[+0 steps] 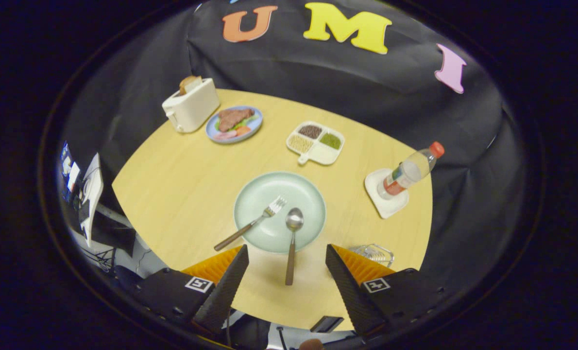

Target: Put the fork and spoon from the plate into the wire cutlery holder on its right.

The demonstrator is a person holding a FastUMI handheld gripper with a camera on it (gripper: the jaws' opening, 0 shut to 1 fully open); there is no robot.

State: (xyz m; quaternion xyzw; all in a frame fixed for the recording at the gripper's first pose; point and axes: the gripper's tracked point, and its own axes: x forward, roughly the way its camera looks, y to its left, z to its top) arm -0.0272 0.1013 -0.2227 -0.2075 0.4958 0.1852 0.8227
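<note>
Near table's front edge: claw spread, empty

Claw spread wide above spoon handle, w/o touching. Fork & spoon heads on plate; handles overhang rim. Holder at front-right edge, behind right finger.

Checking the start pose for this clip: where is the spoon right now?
In the gripper view, the spoon lies between the open gripper fingers, bowl on the plate, handle on the table toward the gripper, right of the fork.
</note>
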